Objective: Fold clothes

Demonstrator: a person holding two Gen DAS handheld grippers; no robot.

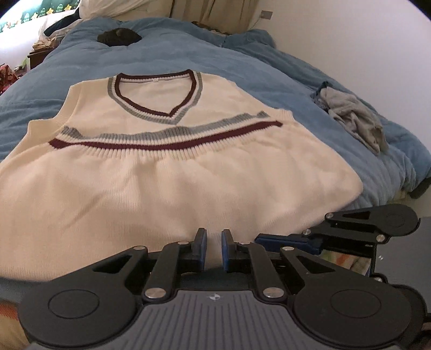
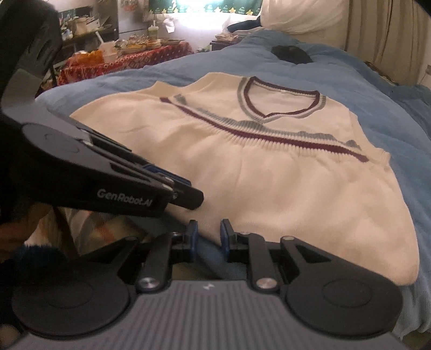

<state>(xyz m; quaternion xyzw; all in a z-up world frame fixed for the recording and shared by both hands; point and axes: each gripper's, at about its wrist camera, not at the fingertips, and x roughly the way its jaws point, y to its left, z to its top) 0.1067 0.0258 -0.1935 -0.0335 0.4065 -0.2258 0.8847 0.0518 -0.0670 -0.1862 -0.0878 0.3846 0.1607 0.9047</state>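
A cream knit vest (image 1: 188,183) (image 2: 282,183) with maroon and grey trim lies on the blue bedcover (image 1: 175,51), V-neck at the far end. Its striped hem (image 1: 161,140) is folded up across the chest, so a plain fold edge faces me. My left gripper (image 1: 214,249) sits at that near edge with its blue pads nearly together and cream fabric pinched between them. My right gripper (image 2: 208,237) is at the same edge a little to the right, jaws narrow on the vest's border, with bedcover showing below. Each gripper shows in the other's view, the right (image 1: 285,239) and the left (image 2: 188,193).
A crumpled grey garment (image 1: 355,121) lies on the bed to the right, near the wall. A dark item (image 1: 120,36) rests by the pillows (image 2: 296,16) at the head. Beyond the bed's left side stands a cluttered table with a red patterned cloth (image 2: 129,60).
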